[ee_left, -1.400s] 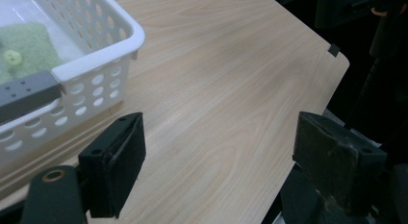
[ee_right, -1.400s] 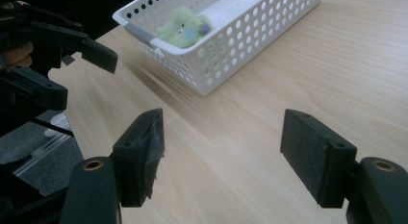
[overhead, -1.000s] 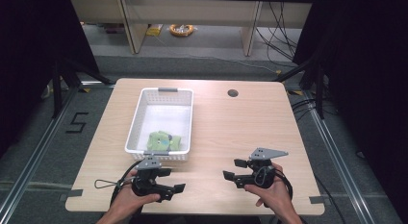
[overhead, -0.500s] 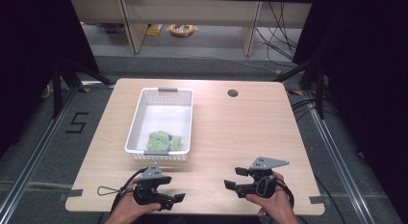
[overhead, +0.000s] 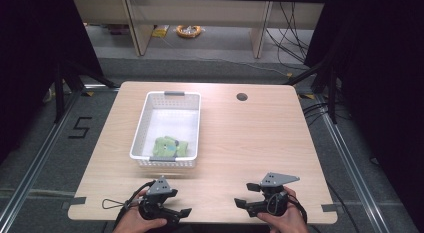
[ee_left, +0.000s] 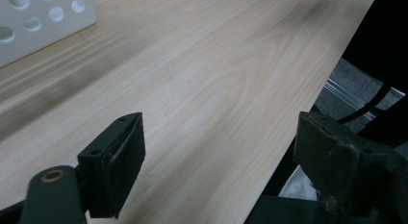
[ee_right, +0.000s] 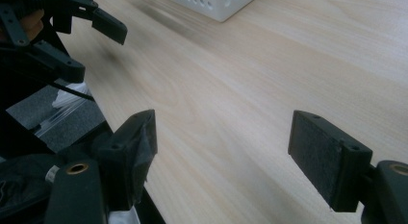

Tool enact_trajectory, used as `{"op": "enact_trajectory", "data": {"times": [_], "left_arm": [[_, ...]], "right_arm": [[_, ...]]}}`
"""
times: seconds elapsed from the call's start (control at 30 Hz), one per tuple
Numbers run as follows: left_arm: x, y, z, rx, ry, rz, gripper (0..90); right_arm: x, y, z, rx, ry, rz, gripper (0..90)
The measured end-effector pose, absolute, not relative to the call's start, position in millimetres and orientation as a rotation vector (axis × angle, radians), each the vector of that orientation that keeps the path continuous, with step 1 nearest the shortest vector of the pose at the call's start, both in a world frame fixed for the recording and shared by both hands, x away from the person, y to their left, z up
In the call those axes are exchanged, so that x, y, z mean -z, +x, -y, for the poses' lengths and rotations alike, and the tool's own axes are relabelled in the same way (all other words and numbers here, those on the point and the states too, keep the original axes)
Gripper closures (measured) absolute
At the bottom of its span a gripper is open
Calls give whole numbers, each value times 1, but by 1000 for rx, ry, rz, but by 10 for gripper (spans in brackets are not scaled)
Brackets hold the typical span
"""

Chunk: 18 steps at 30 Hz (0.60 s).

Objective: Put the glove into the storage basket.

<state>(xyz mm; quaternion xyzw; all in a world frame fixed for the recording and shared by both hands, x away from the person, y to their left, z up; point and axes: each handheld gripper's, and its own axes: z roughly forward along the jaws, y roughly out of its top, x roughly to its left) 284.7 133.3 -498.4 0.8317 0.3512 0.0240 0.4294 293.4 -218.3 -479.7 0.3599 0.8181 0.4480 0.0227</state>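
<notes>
A white perforated basket (overhead: 167, 113) stands on the left half of the wooden table (overhead: 250, 138), and a green soft item (overhead: 169, 147) lies in its near end. My left gripper (overhead: 179, 203) is held at the table's near edge in front of the basket. It is open, with bare wood between its pads (ee_left: 120, 161). My right gripper (overhead: 245, 194) sits at the near edge to the right, facing left. It is open too, with only tabletop between its pads (ee_right: 322, 156). The right gripper view also shows the left gripper (ee_right: 72, 36) and the basket's corner (ee_right: 216, 3).
A round cable hole (overhead: 242, 97) sits at the table's far right. The basket's wall (ee_left: 43, 17) lies far left in the left gripper view. The table's near edge drops off just beside both grippers. On the floor beyond the table are shelving legs and a yellow cable coil (overhead: 188, 30).
Both hands have drawn back toward the table's near edge, taking the grippers with them. Both stay open. The basket and the green item have not moved.
</notes>
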Motion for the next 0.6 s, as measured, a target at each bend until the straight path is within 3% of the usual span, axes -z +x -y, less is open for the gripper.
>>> {"op": "enact_trajectory", "data": {"times": [0.6], "left_arm": [[500, 277, -139, -78, 2072, -866, 181]], "right_arm": [[493, 276, 218, -1282, 1061, -2591, 262]]}}
